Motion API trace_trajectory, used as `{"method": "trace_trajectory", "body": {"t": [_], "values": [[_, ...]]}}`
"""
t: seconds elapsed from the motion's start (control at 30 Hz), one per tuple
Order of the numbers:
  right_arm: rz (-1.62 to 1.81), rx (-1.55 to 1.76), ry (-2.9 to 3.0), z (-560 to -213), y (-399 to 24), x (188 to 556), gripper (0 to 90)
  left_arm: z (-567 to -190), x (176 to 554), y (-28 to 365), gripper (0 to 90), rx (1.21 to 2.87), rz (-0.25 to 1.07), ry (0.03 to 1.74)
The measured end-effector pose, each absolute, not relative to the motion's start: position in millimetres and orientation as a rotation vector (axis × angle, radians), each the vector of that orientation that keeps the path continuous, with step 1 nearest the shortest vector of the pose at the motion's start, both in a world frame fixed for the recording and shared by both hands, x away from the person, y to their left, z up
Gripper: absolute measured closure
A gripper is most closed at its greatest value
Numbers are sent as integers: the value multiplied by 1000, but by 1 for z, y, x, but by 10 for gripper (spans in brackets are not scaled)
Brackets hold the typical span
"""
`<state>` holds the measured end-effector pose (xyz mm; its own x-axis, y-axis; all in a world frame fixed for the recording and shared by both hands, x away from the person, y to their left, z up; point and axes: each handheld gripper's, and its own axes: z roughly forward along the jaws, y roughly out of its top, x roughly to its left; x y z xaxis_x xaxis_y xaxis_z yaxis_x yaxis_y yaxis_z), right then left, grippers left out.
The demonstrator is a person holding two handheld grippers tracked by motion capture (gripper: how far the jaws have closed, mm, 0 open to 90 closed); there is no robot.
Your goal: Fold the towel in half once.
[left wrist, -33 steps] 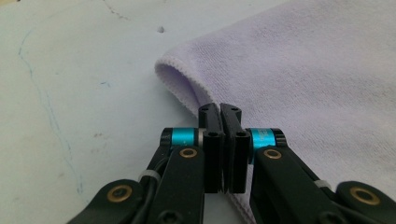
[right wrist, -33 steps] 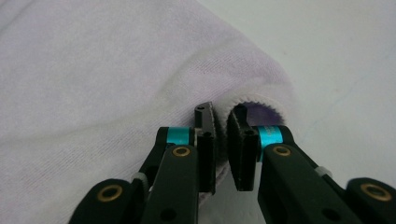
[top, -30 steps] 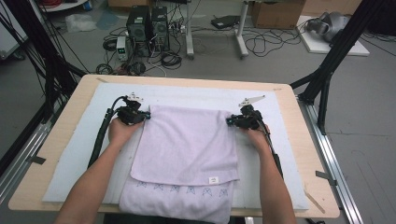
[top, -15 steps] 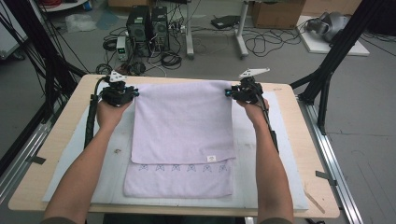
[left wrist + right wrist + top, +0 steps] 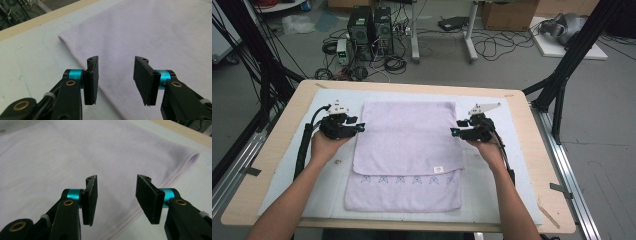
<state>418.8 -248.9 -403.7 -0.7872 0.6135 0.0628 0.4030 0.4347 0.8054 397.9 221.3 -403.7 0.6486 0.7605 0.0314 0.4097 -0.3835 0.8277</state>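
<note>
A lavender towel [image 5: 407, 140] lies folded on a white mat [image 5: 287, 175], its upper layer stopping short of the near edge and leaving a patterned strip [image 5: 407, 179] uncovered. My left gripper [image 5: 359, 126] hovers at the towel's left edge and my right gripper [image 5: 453, 132] at its right edge. Both have just been opening. In the left gripper view the gripper [image 5: 116, 60] stands open over the towel [image 5: 150, 32] edge, nothing between the pads. The right gripper [image 5: 116, 178] is likewise open above the towel [image 5: 75, 152] near its folded corner.
The mat covers a wooden table [image 5: 547, 175] with aluminium rails on both sides. Beyond the far edge, computer towers [image 5: 367, 25], loose cables and a table leg [image 5: 414, 40] stand on the floor. A black frame strut [image 5: 562, 75] rises at the right.
Both grippers carried the towel's edge to the far side, let it go and opened. They have since drawn back toward the person along the towel's left and right edges.
</note>
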Motion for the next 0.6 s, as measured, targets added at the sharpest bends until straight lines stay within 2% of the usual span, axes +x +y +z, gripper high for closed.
{"method": "trace_trajectory", "body": {"t": [0.3,0.5,0.6], "values": [[1247,755,2530,-420,-254,344,528,-419,342,215,526,2054,455,802],[1261,700,2588,-431,-266,303,605,-425,317,221,510,2050,441,790],[1288,666,2610,-438,-267,284,601,-426,308,224,503,2051,453,788]]}}
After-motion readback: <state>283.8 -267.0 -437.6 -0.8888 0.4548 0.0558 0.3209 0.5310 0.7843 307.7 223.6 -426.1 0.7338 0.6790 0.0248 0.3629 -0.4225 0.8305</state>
